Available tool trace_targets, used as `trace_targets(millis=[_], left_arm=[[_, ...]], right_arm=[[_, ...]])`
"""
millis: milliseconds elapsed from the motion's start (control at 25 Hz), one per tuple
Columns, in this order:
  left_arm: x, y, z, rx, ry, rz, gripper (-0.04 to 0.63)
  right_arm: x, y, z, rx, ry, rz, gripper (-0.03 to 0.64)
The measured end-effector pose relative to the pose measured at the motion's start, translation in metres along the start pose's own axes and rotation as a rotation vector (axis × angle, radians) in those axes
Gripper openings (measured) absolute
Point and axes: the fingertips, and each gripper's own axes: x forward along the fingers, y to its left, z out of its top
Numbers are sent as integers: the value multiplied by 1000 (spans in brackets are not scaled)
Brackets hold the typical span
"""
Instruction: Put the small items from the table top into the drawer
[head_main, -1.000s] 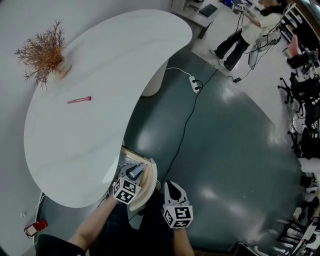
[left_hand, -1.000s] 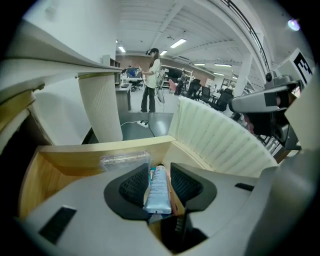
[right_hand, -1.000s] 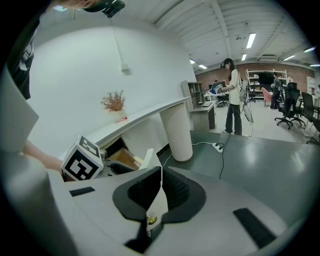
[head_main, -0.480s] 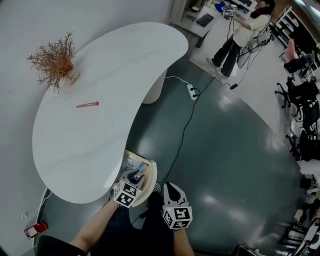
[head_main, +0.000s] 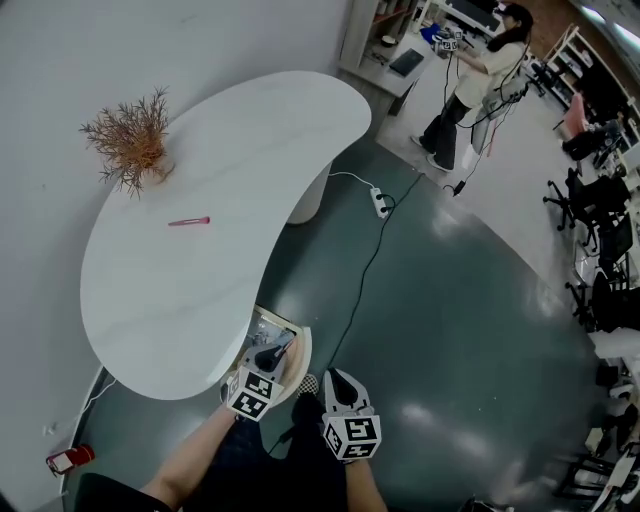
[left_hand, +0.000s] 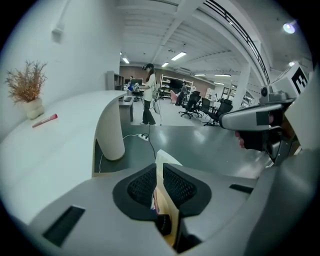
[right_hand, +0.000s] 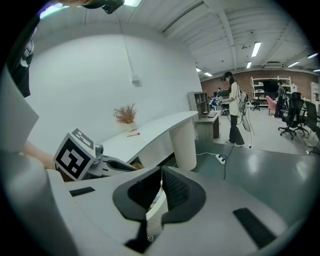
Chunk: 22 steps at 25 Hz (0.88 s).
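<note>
Your left claw (left_hand: 159, 170): just closing, narrow, empty
Your right claw (right_hand: 160, 181): pinched together, empty
Worktop (head_main: 200, 290): one pink stick (head_main: 189, 221)
Drawer (head_main: 303, 345): one, open

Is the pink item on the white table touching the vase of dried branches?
Apart. The head view shows bare table between the pink item and the vase of dried branches.

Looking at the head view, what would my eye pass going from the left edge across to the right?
Red object → dried plant → pink item → left gripper → right gripper → power strip → standing person.
</note>
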Motion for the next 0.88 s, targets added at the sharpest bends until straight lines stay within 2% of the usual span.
trace_targets(millis=[880], left_arm=[[-121, -17, 111, 28, -184, 53, 31]], right_arm=[[-57, 38, 94, -68, -105, 25, 29]])
